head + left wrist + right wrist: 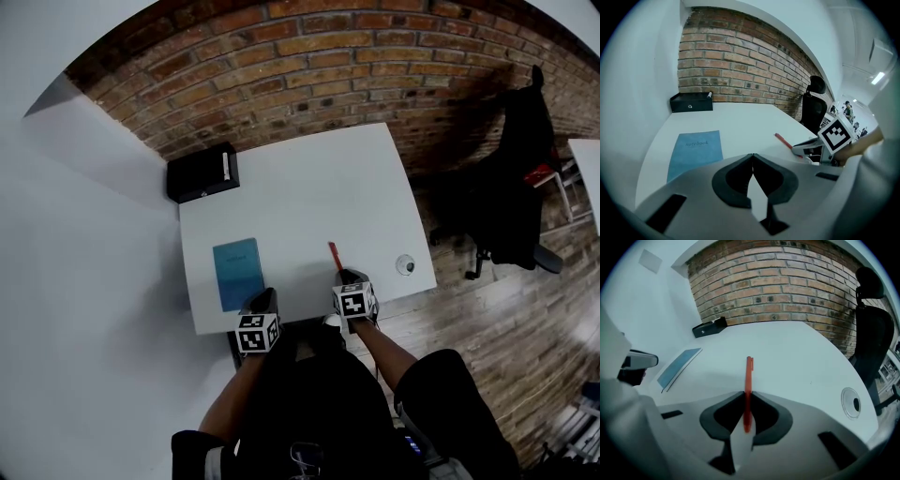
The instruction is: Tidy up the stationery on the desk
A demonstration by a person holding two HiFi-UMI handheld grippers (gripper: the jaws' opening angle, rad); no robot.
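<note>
gripping the pen (749, 376) is the step in hand. our right gripper (746, 397) has its jaws clamped on the pen's near end. the pen is near the front edge of the desk (309, 187), right of the notebook (238, 272). our left gripper (752, 157) is closed and empty. next, we judge, lift the pen level, without slipping, toward the black box (202, 172).

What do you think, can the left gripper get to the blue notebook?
Probably yes. The blue notebook lies flat on the desk just ahead of the left gripper, with only bare desk between them. Its jaws are shut and empty, so they would have to open first.
</note>
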